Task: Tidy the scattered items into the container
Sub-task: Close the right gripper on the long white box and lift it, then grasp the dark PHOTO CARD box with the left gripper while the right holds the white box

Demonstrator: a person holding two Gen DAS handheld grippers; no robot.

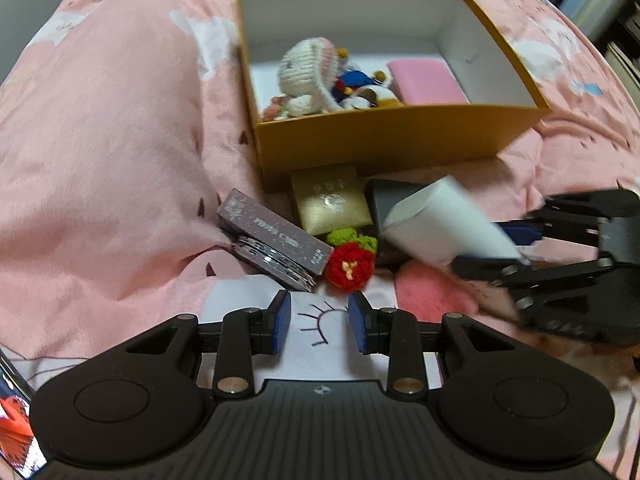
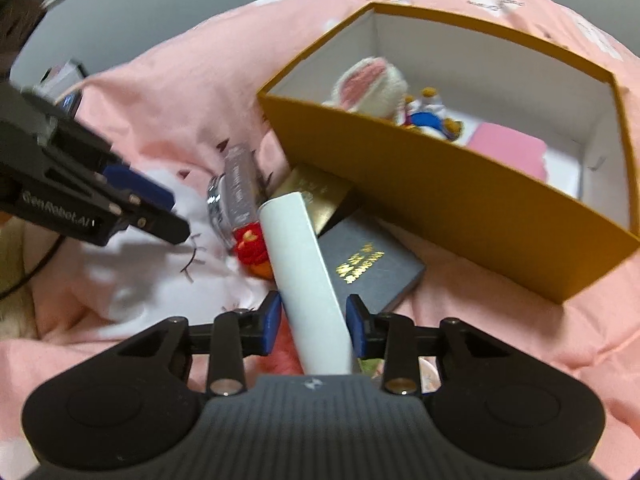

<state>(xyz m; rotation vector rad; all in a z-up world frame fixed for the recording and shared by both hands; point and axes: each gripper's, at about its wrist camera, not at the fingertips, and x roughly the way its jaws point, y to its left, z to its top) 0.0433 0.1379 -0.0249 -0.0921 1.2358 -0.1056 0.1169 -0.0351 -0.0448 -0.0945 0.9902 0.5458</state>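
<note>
A white carton (image 2: pixel 306 276) is seen clamped between the blue pads (image 2: pixel 357 326) of the right hand-held gripper (image 2: pixel 313 322), lifted at a slant above the pink bedspread (image 1: pixel 100 152); its far end points toward the mustard-yellow box (image 2: pixel 460 208), and it has not reached the box; the left hand-held gripper (image 1: pixel 319 322) is held with its jaws partly apart and nothing between them, above a white patch of the bedspread on which an eyelash motif (image 1: pixel 320 320) is stitched; the box is set open on the bed, and inside it a crocheted white rabbit (image 1: pixel 304 76), a small blue-and-yellow toy (image 1: pixel 362 84) and a pink flat case (image 1: pixel 426 82) are found lying on its white floor; several things are left outside, close to the near wall of the box: a purple photo-card box (image 1: pixel 276 236) resting on a stack of cards (image 1: pixel 276 264), a gold booklet (image 1: pixel 330 202) tucked against the box wall, a dark grey book (image 2: pixel 368 268) with gold lettering, partly covered by the carton in the right wrist view, and a red crocheted flower (image 1: pixel 350 266) with green leaves, lying just beside the photo-card box; at the lower left edge of the left wrist view a lit phone screen (image 1: pixel 16 436) is partly shown.
</note>
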